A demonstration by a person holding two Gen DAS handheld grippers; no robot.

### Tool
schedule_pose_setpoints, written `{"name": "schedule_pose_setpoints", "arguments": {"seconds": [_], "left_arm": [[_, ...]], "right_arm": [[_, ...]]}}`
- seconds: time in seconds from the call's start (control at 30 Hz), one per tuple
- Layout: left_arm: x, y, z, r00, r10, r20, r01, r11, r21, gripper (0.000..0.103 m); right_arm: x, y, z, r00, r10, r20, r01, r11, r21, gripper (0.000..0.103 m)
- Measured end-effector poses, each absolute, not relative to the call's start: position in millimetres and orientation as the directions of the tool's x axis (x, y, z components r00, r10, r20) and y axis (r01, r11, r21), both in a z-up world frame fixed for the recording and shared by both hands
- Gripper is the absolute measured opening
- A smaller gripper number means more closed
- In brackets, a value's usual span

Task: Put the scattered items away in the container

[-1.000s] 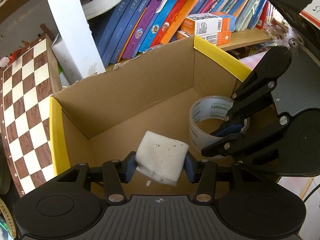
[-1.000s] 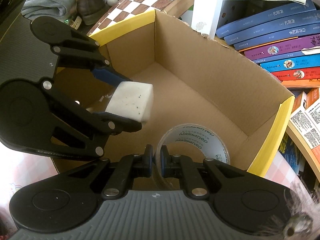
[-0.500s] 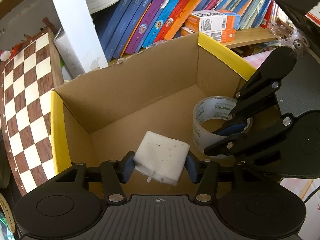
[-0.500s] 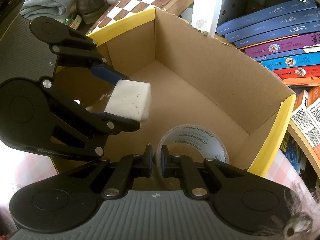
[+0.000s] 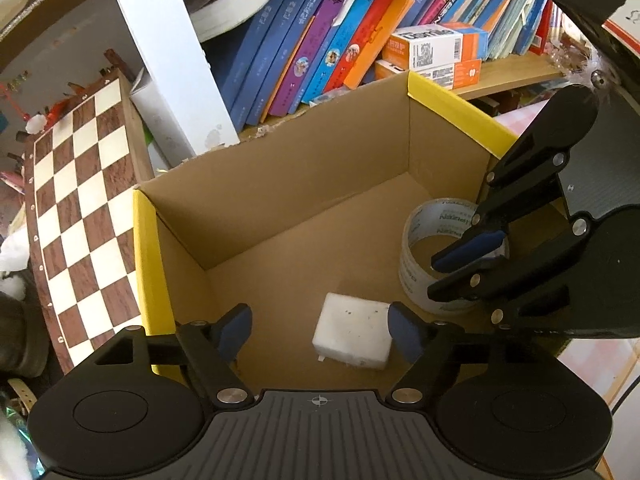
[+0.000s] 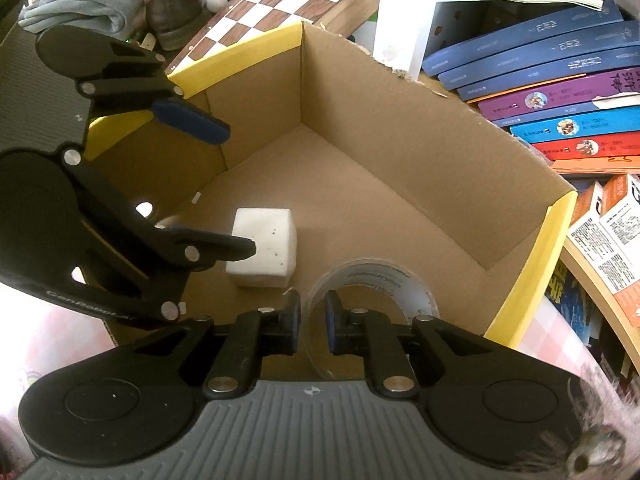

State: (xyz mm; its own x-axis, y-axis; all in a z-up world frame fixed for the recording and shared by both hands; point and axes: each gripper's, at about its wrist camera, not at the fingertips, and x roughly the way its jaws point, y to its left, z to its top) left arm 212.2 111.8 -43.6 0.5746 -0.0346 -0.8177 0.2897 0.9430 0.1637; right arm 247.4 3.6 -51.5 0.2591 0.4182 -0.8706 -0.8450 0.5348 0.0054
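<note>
The white, speckled foam block (image 5: 352, 336) lay on the floor of the open brown cardboard box with yellow-taped rims (image 5: 304, 216), free of the left gripper (image 5: 320, 330), whose blue-padded jaws stood spread wide to either side of it without touching. In the right wrist view the same block (image 6: 262, 252) rested near the box's left wall, just beside the roll of clear packing tape (image 6: 374, 286). The right gripper (image 6: 313, 318) had its jaws narrowed on the near wall of that roll, one pad inside the ring and one outside; a thin gap showed at the pads, so the hold looked light, and whether the roll rested on the box floor or hung just above it could not be told. Both task items were thus inside the box. The risks were mostly of disturbance: the spread left jaws sat low in the box and could clip the block or the yellow rim (image 6: 236, 54) on the way out, and the tape, standing on its edge, might roll or tip against the block if let go carelessly. The two grippers also crowded each other and could knock together.
</note>
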Motion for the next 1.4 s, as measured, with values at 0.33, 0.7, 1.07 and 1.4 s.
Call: {"name": "schedule_pose_setpoints", "arguments": {"seconds": [0.33, 0.7, 1.07, 1.4], "left_arm": [[192.0, 109.5, -16.7, 0.645, -0.028, -0.764, 0.267, 0.944, 0.192, 0.087], [156.5, 104.8, 24.0, 0.728, -0.031, -0.685, 0.238, 0.948, 0.210, 0.088], [106.3, 95.8, 67.8, 0.803, -0.048, -0.594, 0.222, 0.949, 0.223, 0.089], [67.7, 76.9, 91.2, 0.837, -0.081, -0.541, 0.244, 0.941, 0.235, 0.094]], "right_arm": [[240.3, -12.4, -21.0, 0.333, 0.463, -0.821, -0.799, 0.601, 0.014, 0.031], [203.6, -32.9, 24.4, 0.458, 0.506, -0.731, -0.781, 0.622, -0.059, 0.045], [154.0, -72.2, 61.5, 0.553, 0.516, -0.654, -0.734, 0.674, -0.089, 0.056], [104.9, -122.1, 73.6, 0.624, 0.483, -0.614, -0.650, 0.757, -0.065, 0.062]]}}
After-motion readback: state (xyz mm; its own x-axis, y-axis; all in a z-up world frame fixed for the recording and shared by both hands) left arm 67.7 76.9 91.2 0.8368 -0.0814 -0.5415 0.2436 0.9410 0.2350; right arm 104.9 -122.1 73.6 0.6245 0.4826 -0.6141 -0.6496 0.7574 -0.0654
